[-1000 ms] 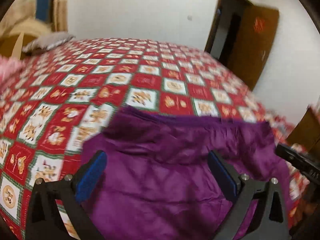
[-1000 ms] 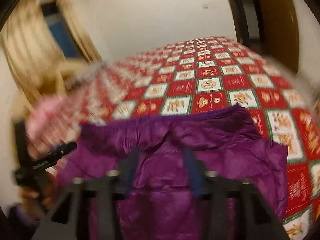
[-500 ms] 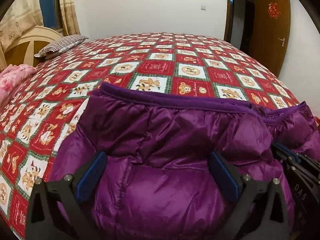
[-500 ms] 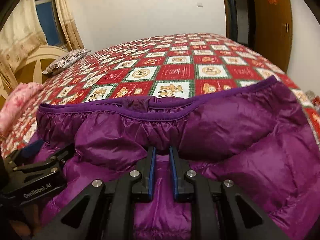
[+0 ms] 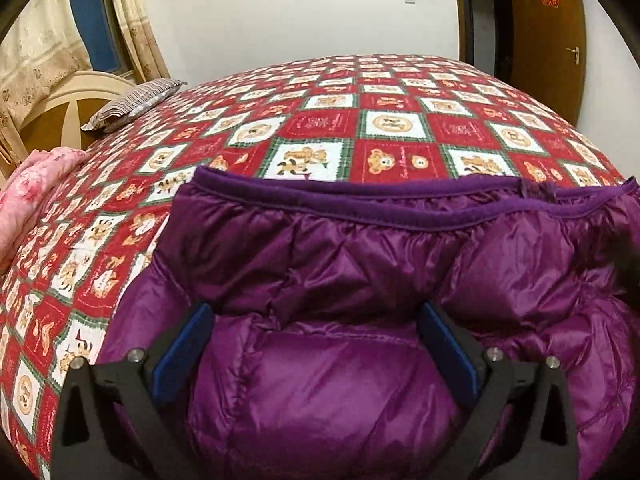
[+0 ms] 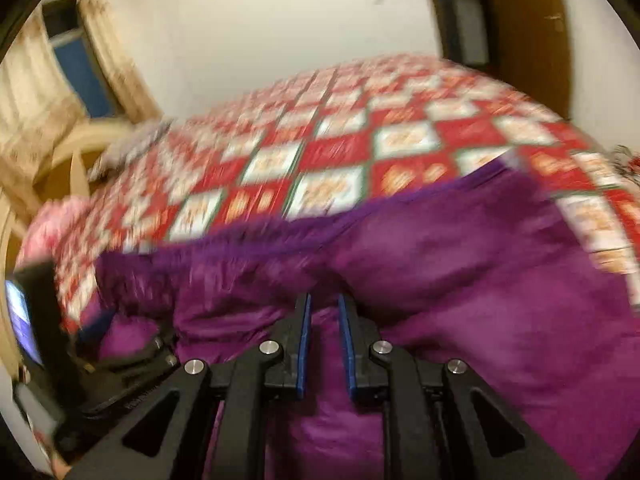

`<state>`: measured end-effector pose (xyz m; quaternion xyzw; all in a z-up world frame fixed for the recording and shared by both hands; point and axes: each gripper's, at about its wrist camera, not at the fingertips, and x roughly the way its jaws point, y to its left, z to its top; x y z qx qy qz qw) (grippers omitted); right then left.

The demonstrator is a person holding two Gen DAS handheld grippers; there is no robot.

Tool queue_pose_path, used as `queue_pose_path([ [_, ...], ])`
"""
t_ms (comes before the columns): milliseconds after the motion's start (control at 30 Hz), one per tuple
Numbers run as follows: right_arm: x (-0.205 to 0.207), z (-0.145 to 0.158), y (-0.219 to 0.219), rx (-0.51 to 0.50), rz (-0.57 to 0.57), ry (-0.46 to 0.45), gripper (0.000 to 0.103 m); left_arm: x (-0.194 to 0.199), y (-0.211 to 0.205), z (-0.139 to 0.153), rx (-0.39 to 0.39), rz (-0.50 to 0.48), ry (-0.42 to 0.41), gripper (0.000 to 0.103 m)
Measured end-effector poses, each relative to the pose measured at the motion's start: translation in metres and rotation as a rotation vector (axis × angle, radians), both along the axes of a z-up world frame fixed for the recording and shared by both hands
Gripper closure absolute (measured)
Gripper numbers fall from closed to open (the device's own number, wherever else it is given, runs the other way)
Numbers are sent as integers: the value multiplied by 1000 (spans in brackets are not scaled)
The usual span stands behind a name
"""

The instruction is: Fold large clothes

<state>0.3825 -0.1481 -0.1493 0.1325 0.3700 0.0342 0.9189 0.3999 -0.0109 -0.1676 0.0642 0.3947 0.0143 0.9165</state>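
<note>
item: our left tongs (image 5: 316, 344), spread wide, low over a purple down jacket (image 5: 360, 280) lying on the bed (image 5: 396, 128) with its checked red bedspread. our right tongs (image 6: 323, 332), narrow, a fold of jacket between the pads; view blurred. nearby: striped pillow (image 5: 132, 104), pink blanket (image 5: 36, 184), brown door (image 5: 548, 36).

Bed (image 5: 400, 128) carries jacket (image 5: 360, 288), pillow (image 5: 132, 104), perhaps blanket (image 5: 36, 184).
</note>
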Motion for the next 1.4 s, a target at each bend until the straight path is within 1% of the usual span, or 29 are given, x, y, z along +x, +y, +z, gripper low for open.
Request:
queue_pose_path([
  [33,-5,7,-10,-9,-30,-16,89,0,0,0,-1,0,1,0],
  [100,-11,13,-28,-61,-81,-6,89,0,0,0,-1,0,1,0],
  [133,-13,11,-38,-101,-110,4,89,1,0,0,-2,0,1,0],
  [200,-13,2,-51,-137,-140,29,89,1,0,0,-1,-1,1,0],
  [233,-14,-7,-58,-139,-150,41,89,0,0,0,-1,-3,1,0],
  [300,-16,-25,-65,-111,-143,33,89,1,0,0,1,-7,0,0],
  [333,-15,-29,-67,-96,-143,30,89,0,-1,0,2,-6,0,0],
  [433,-7,-33,-67,-94,-142,41,89,1,-2,-1,3,-4,2,0],
  [600,-2,-34,-68,-99,-140,48,89,1,-1,-1,-2,-9,10,0],
  [667,-2,-32,-69,-94,-135,71,89,0,1,0,-7,-24,29,0],
  [700,-3,-27,-68,-100,-136,95,89,-2,2,2,-9,-40,43,0],
  [733,-6,-18,-66,-104,-148,93,89,-9,7,8,-13,-66,50,0],
  [767,-17,-7,-63,-101,-160,54,89,-15,13,13,-17,-70,41,0],
  [800,-31,8,-56,-91,-146,-11,89,-26,23,21,-25,-63,22,0],
  [867,-50,25,-32,-100,-81,-55,89,-42,41,32,-45,-45,-4,0],
  [933,-65,31,-4,-104,-11,-72,89,-62,65,40,-77,3,-23,0],
  [1000,-78,33,27,-91,64,-98,89,-76,86,41,-108,56,-40,0],
  [1067,-82,29,55,-99,118,-111,89,-84,101,37,-125,114,-44,0],
  [1133,-78,17,78,-143,146,-100,89,-87,112,29,-150,144,-30,0],
  [1200,-70,-2,87,-188,124,-49,89,-86,118,16,-192,142,14,0],
  [1267,-61,-26,89,-200,106,18,89,-85,121,5,-240,134,41,0],
  [1300,-62,-31,90,-209,106,6,89,-85,122,1,-262,130,47,0],
  [1400,-64,-35,98,-281,120,-13,89,-83,125,-12,-352,129,70,0],
])
